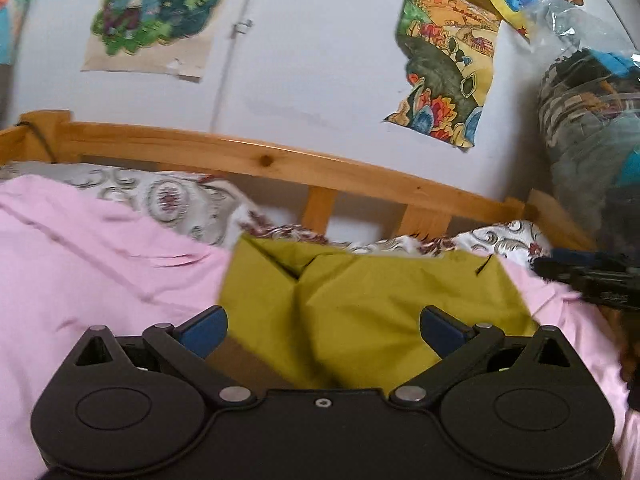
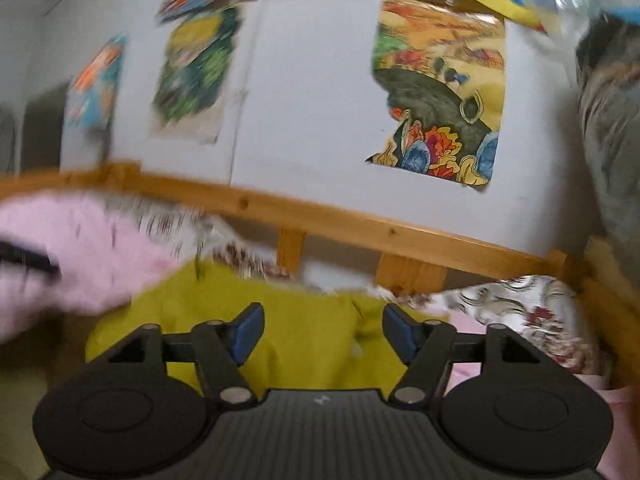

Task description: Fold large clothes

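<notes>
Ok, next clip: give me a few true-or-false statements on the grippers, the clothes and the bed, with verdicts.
1. The left gripper is clamped on the olive-green folded garment. False: its jaws are spread, gripping nothing.
2. The right gripper is open above the olive-green garment. True.
3. A pale pink garment lies beside the olive-green one. True.
4. The bed has a metal rail. False: the pine-wood bed rail is wooden.
5. Colourful paper drawings hang on the white wall. True.

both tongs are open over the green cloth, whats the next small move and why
Probably lower the left tongs onto the near edge of the green cloth and close. Both the left and the right tongs are open and hold nothing, and the cloth lies loosely folded on the pink sheet.
</notes>
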A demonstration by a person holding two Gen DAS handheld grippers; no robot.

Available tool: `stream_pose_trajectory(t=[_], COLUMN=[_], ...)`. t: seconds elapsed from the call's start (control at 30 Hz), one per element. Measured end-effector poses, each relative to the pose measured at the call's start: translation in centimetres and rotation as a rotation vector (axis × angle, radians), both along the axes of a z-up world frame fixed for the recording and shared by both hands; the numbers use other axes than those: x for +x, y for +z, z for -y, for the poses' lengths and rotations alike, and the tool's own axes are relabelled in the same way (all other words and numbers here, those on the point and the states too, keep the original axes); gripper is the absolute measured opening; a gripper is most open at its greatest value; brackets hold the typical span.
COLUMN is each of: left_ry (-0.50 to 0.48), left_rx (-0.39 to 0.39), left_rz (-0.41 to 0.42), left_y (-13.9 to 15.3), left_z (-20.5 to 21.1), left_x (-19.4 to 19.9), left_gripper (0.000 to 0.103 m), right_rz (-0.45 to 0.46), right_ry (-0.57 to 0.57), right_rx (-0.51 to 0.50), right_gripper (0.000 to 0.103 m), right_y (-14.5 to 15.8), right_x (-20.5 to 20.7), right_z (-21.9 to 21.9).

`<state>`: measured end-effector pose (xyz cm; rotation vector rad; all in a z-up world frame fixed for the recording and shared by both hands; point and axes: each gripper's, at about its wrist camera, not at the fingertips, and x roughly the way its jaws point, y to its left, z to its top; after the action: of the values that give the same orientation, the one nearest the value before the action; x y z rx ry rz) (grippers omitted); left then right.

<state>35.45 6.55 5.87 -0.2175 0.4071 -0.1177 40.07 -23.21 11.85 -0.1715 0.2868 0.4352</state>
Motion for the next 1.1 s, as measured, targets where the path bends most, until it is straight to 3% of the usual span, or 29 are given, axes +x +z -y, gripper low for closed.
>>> stream_pose_trajectory(t=[0.07, 0.17, 0.27, 0.4, 0.53, 0.67, 0.83, 0.97, 1.1], left_ry=[-0.009, -0.004, -0.002, -0.01, -0.023, -0.008, -0.03, -0.069, -0.122], left_rx=[-0.016, -0.017, 0.048, 0.078, 0.213, 0.172, 0.122, 0.126, 0.113], left_rz=[-0.041, -0.134, -0.231, -0.291, -0.293, -0.297, -0.254, -0.172, -0.117], left_y=[-0.8, -3.4, -6.4, -9.1, -10.0, -9.1, -6.7, -5.0, -4.2], left_z=[0.8, 1.5, 2.3, 2.6, 4.2, 3.7, 3.1, 3.5, 3.9], left_x=[1.9, 3.7, 4.4, 4.6, 4.8, 4.0, -0.2, -5.6, -12.0], left_gripper=[0.102, 0.102, 0.102, 0.102, 0.102, 0.102, 0.102, 0.102, 0.102], right_rz=[-0.039, -0.09, -0.146, -0.144, -0.084, -0.088, -0.075, -0.07, -0.119], right_ry=[0.032, 0.064, 0.071, 0.065, 0.053, 0.039, 0.041, 0.054, 0.089], right_rx=[-0.007, -0.106, -0.211, -0.297, -0.367, -0.356, -0.283, -0.248, -0.23], right_gripper=[0.077, 0.077, 0.074, 0.074, 0.076, 0.077, 0.094, 0.103, 0.103], right_y=[-0.7, -3.9, -8.2, -13.0, -15.6, -14.4, -10.1, -7.0, -5.3], right_x=[2.5, 4.9, 5.1, 4.0, 2.7, 1.1, -3.1, -8.8, -15.0], right_z=[-2.1, -4.9, -6.2, -6.1, -6.6, -5.8, -2.6, 0.1, 1.9])
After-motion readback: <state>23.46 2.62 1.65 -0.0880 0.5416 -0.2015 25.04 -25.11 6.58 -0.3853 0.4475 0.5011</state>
